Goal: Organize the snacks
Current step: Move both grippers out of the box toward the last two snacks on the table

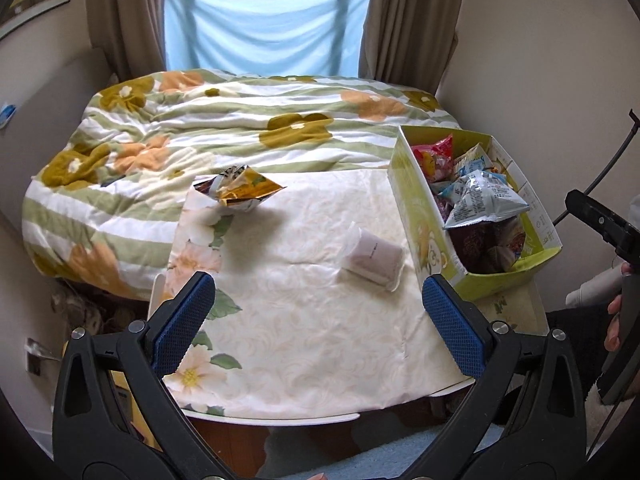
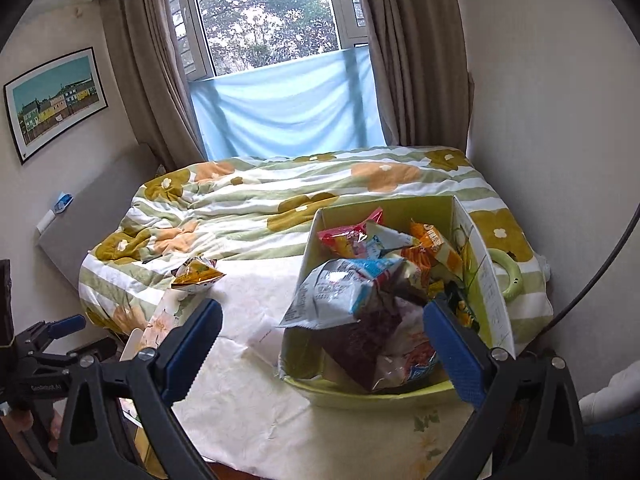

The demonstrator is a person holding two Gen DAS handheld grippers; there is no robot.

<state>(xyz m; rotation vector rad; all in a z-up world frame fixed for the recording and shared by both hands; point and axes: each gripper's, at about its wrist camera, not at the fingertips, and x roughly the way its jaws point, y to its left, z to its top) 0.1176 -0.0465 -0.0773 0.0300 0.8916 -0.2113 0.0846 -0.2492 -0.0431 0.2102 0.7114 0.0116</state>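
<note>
A green cardboard box (image 1: 416, 208) full of snack packets stands at the table's right side; it also shows in the right wrist view (image 2: 298, 354). A clear-wrapped pale snack (image 1: 374, 260) lies on the cloth just left of the box. A yellow snack bag (image 1: 240, 190) sits at the table's far left corner, also seen in the right wrist view (image 2: 196, 276). My left gripper (image 1: 318, 322) is open and empty, above the table's near part. My right gripper (image 2: 322, 350) is open and empty, near the box's front end.
The small table (image 1: 280, 416) carries a cream floral cloth. Behind it lies a bed with a green flowered quilt (image 1: 200, 128). A green ring (image 2: 506, 276) lies on the quilt right of the box. Walls close in on both sides.
</note>
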